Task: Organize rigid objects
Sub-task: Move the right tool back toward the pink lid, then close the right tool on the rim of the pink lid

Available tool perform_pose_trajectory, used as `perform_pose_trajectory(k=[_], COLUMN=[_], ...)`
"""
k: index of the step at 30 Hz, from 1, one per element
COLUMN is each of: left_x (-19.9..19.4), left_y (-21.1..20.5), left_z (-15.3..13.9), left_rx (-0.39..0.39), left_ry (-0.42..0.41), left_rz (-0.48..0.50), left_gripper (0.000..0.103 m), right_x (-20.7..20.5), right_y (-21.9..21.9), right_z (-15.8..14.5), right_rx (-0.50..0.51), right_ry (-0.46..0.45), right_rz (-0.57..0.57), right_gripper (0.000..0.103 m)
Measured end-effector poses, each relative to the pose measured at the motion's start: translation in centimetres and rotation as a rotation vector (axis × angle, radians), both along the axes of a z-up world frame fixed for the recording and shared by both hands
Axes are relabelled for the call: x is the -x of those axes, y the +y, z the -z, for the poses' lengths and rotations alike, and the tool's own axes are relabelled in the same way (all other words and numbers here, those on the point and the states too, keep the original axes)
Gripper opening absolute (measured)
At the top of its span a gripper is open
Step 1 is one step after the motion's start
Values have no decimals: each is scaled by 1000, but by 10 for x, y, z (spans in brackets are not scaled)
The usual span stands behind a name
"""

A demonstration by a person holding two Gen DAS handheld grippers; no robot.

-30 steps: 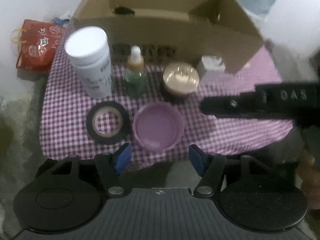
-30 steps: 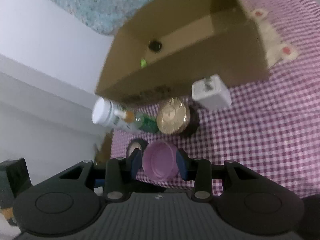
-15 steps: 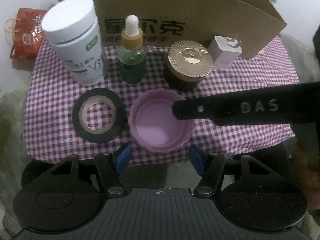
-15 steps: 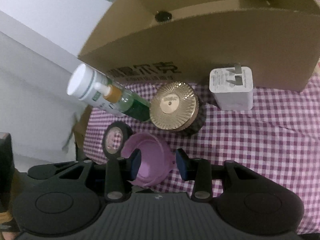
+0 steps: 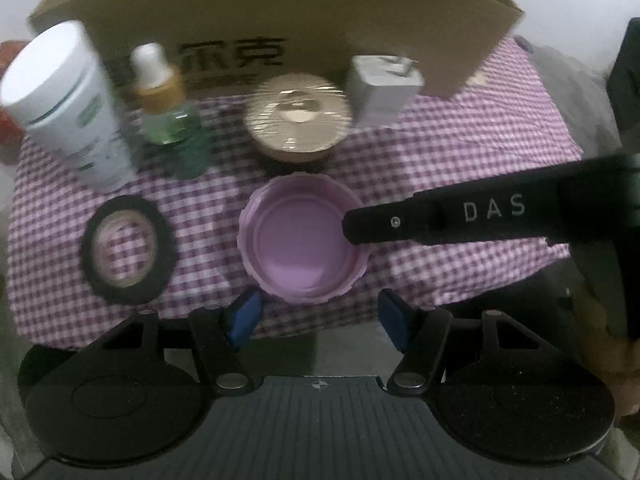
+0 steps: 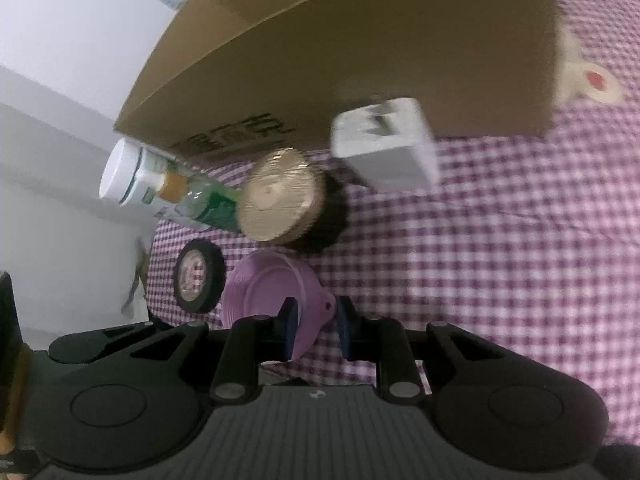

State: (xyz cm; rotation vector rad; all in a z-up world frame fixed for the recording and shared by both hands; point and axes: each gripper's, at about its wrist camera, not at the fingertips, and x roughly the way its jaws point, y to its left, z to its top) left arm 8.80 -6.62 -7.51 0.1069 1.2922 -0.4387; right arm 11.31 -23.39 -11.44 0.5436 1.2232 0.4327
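A purple lid (image 5: 300,240) lies open side up on the purple checked cloth (image 5: 460,152), just ahead of my open, empty left gripper (image 5: 320,316). My right gripper (image 6: 316,326) reaches in from the right and is shut on the lid's right rim (image 6: 316,312); its black finger (image 5: 440,220) crosses the left wrist view. Behind the lid stand a white bottle (image 5: 68,104), a green dropper bottle (image 5: 168,120), a gold-lidded jar (image 5: 298,120) and a white charger (image 5: 382,88). A black tape roll (image 5: 128,250) lies left of the lid.
An open cardboard box (image 5: 280,12) stands along the back of the cloth, right behind the row of objects. The cloth's front edge runs just ahead of my left fingers. A white wall (image 6: 60,60) lies to the left in the right wrist view.
My right gripper has slid to the lid's right rim and closed its jaws on it. The left gripper has moved closer and lower over the cloth.
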Motion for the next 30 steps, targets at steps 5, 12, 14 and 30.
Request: perform_pose_trajectory(k=[5,12,14,30], left_x=[2,10,9,-8], left_y=[-26,-44,-46,-65], left_z=[3,-2,-2,5], left_rx=[16,-8,-22,-55], left_ry=[-7,-49,-56,-45], left_rz=[68,136,146,198], left_gripper=[63,63,63,67], right_x=[12,23,21,16], right_y=[-32,-64,-69,-53], right_z=[1,2,3,-5], right_rx=[-4,16,18,79], right_ry=[13,19,18,-6], right_rz=[63,137,150,82], right_gripper=[22,22,22,23])
